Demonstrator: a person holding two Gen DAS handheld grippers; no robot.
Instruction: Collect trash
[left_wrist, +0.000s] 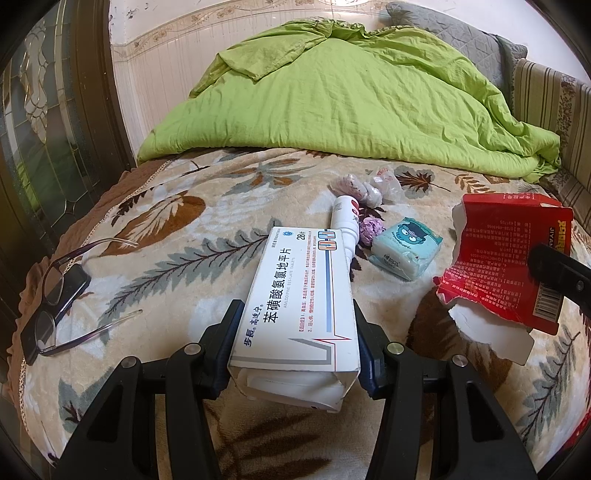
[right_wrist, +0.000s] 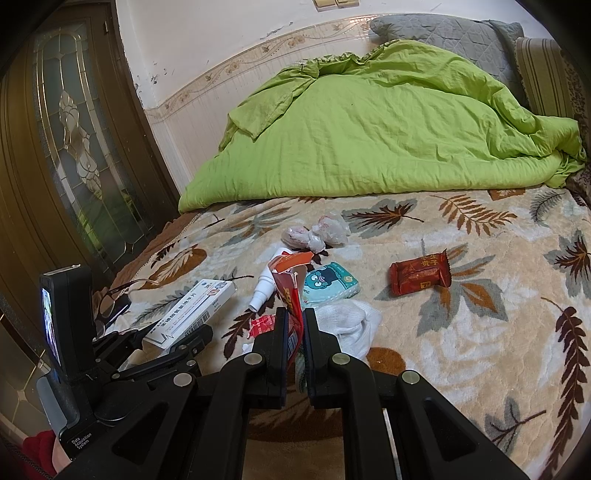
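Observation:
In the left wrist view my left gripper (left_wrist: 295, 332) is shut on a long white medicine box (left_wrist: 295, 295), held above the leaf-patterned blanket (left_wrist: 166, 266). The right wrist view shows my right gripper (right_wrist: 295, 321) shut on a torn red package (right_wrist: 290, 291), which stands edge-on between the fingers. That red package (left_wrist: 506, 258) also hangs at the right of the left wrist view. Lying on the blanket are crumpled plastic bags (right_wrist: 317, 232), a white bottle (right_wrist: 264, 284), a blue tissue pack (right_wrist: 332, 282) and a red snack wrapper (right_wrist: 421, 277).
Glasses (left_wrist: 55, 295) lie on a black phone (left_wrist: 74, 280) at the bed's left edge. A white cloth (right_wrist: 351, 325) and a small red scrap (right_wrist: 262, 325) lie near my right gripper. A green quilt (left_wrist: 351, 103) fills the far bed. A dark door (right_wrist: 74, 147) stands left.

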